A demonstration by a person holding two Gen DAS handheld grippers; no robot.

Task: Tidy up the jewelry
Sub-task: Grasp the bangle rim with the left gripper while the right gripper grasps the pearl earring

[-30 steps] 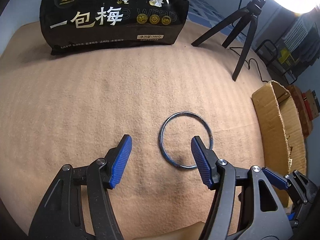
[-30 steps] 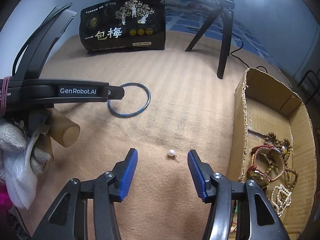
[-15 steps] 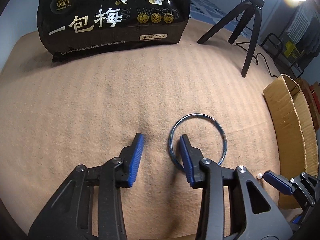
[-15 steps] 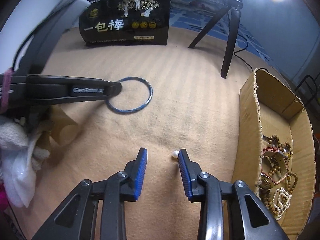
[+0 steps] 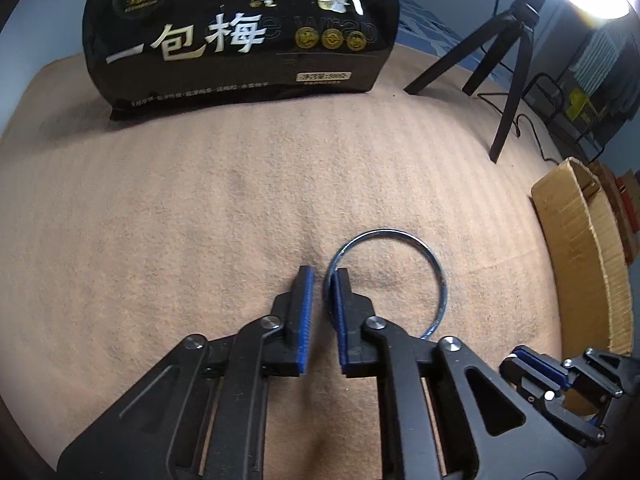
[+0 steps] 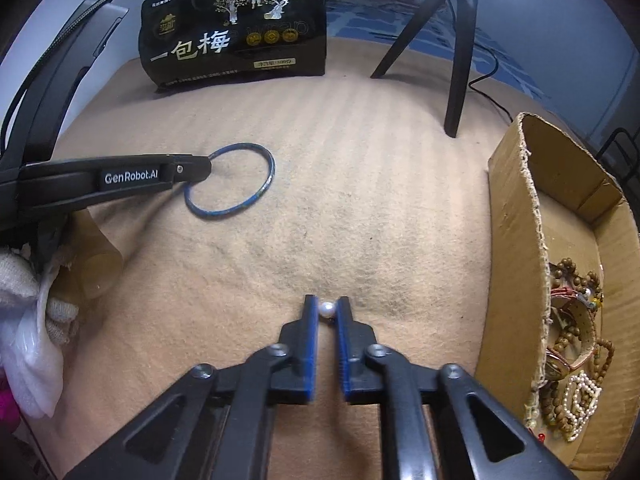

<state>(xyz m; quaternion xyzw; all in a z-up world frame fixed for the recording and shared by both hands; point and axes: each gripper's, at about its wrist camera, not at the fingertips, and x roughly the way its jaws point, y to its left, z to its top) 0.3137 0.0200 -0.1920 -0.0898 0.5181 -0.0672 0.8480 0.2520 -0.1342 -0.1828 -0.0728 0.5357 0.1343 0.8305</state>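
Observation:
A thin blue bangle (image 5: 434, 264) lies on the tan cloth; it also shows in the right wrist view (image 6: 256, 196). My left gripper (image 5: 323, 276) has closed on the bangle's left rim, with the rim between the blue pads. A small white pearl earring (image 6: 327, 309) sits between the tips of my right gripper (image 6: 327, 307), which is shut on it, low on the cloth. An open cardboard box (image 6: 516, 248) at the right holds bead bracelets, a watch and a pearl piece (image 6: 576, 360).
A black snack bag (image 5: 240, 32) stands at the back of the cloth. A black tripod (image 6: 456, 56) stands at the back right, with a cable behind it. The cardboard box (image 5: 576, 248) borders the cloth on the right.
Both grippers have closed. The left one moved forward and closed around the bangle's left rim. The right one moved onto the pearl earring and closed on it.

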